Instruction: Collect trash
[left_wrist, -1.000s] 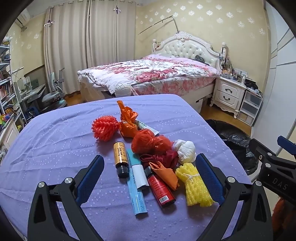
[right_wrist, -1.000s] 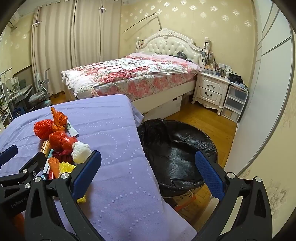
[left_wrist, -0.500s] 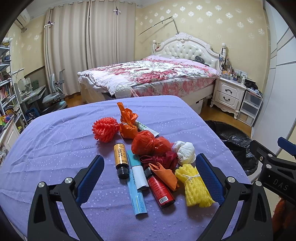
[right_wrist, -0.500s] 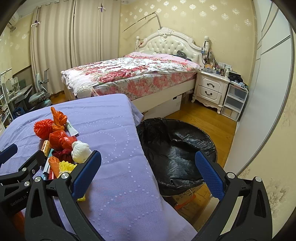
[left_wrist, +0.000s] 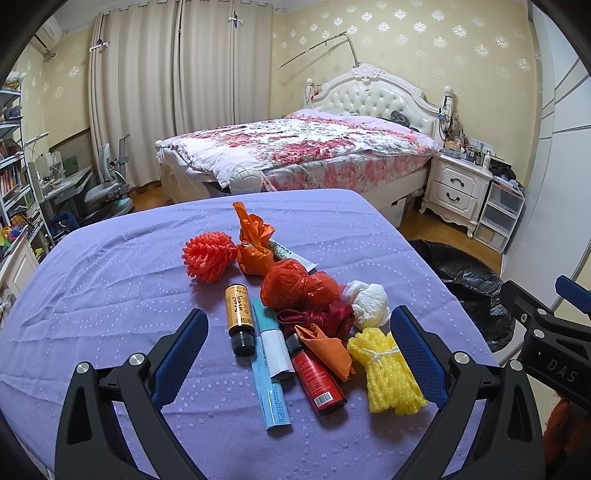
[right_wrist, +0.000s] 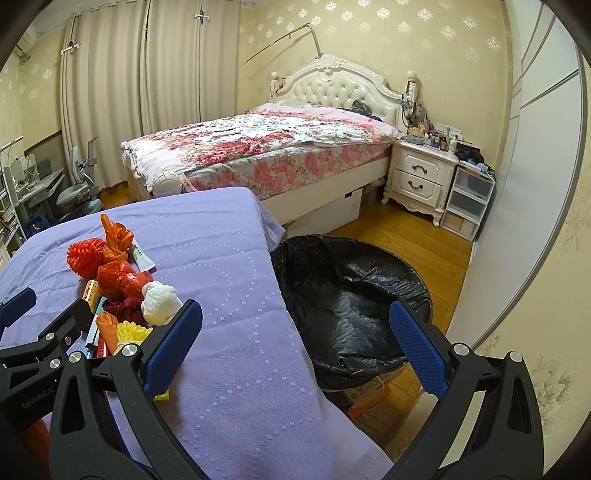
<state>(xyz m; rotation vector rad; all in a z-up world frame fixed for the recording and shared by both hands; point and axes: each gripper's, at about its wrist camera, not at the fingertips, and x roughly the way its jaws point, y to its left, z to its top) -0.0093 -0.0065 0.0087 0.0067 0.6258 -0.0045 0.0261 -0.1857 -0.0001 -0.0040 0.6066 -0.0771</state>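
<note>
Over the last second almost nothing changed: our left gripper and right gripper stayed spread and empty, the heap of crumpled bags, bottles and foam nets untouched on the purple-clothed table, black-lined bin beside it, so collecting hadn't begun.

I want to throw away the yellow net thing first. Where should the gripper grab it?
Probably at the tied waist of the yellow foam net, where a white string pinches it narrow. It lies flat at the right edge of the pile, pointing toward the camera, so come from above with the open left gripper, fingers either side of the waist.
</note>
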